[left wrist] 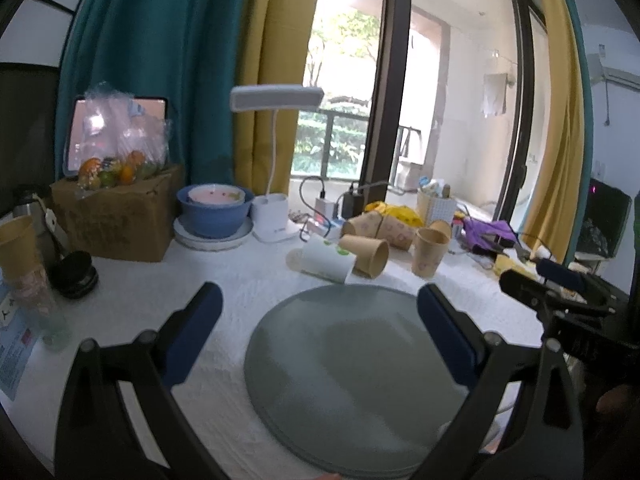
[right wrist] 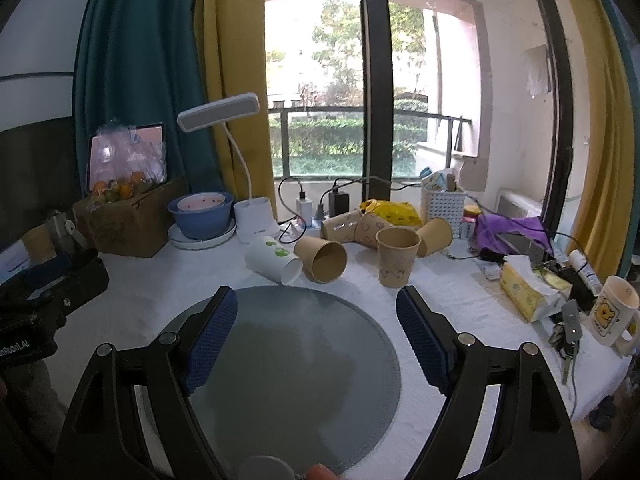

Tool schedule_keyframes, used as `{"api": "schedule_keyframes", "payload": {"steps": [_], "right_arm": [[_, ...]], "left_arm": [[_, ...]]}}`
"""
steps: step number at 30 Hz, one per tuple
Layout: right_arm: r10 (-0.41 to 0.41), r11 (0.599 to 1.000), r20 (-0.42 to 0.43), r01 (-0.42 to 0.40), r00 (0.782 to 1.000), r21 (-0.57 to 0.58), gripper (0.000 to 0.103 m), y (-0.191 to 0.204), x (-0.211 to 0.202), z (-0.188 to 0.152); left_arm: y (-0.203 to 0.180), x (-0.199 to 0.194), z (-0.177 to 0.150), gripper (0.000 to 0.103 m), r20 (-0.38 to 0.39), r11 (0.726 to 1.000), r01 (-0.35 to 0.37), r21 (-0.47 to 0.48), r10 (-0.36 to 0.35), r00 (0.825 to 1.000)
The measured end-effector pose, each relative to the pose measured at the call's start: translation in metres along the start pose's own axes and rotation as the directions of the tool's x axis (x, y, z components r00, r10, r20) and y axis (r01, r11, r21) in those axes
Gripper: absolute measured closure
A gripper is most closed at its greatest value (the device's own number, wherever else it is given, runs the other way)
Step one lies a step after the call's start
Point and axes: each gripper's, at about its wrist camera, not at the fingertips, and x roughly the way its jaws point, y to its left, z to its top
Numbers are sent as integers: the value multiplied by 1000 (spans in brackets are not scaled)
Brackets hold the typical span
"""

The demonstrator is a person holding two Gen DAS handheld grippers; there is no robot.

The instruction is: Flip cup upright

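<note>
Several paper cups lie on the white tablecloth behind a round grey mat (left wrist: 352,376) (right wrist: 296,364). A white cup with green dots (left wrist: 324,264) (right wrist: 274,259) lies on its side. A brown cup (left wrist: 366,256) (right wrist: 322,259) lies on its side beside it, mouth toward me. One brown cup (left wrist: 428,252) (right wrist: 396,256) stands upright. More brown cups (right wrist: 348,226) lie behind. My left gripper (left wrist: 320,312) is open and empty above the mat. My right gripper (right wrist: 316,320) is open and empty above the mat, and shows in the left wrist view (left wrist: 536,280).
A blue bowl on a plate (right wrist: 202,216), a white desk lamp (right wrist: 252,220), a cardboard box with fruit (right wrist: 128,220), chargers and cables (right wrist: 320,204) stand at the back. A tissue pack (right wrist: 528,288), keys and a bear mug (right wrist: 612,312) lie at right. A black lid (left wrist: 74,274) lies at left.
</note>
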Motion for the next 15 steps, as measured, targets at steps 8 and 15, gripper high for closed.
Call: {"api": "schedule_keyframes", "payload": {"steps": [8, 15], "right_arm": [[42, 999, -99, -41, 994, 17, 19, -6, 50, 2], [51, 998, -166, -47, 985, 29, 19, -14, 99, 7]], "left_arm": [[8, 68, 1, 4, -192, 989, 28, 146, 1, 981], [12, 143, 15, 4, -328, 953, 127, 274, -31, 944]]}}
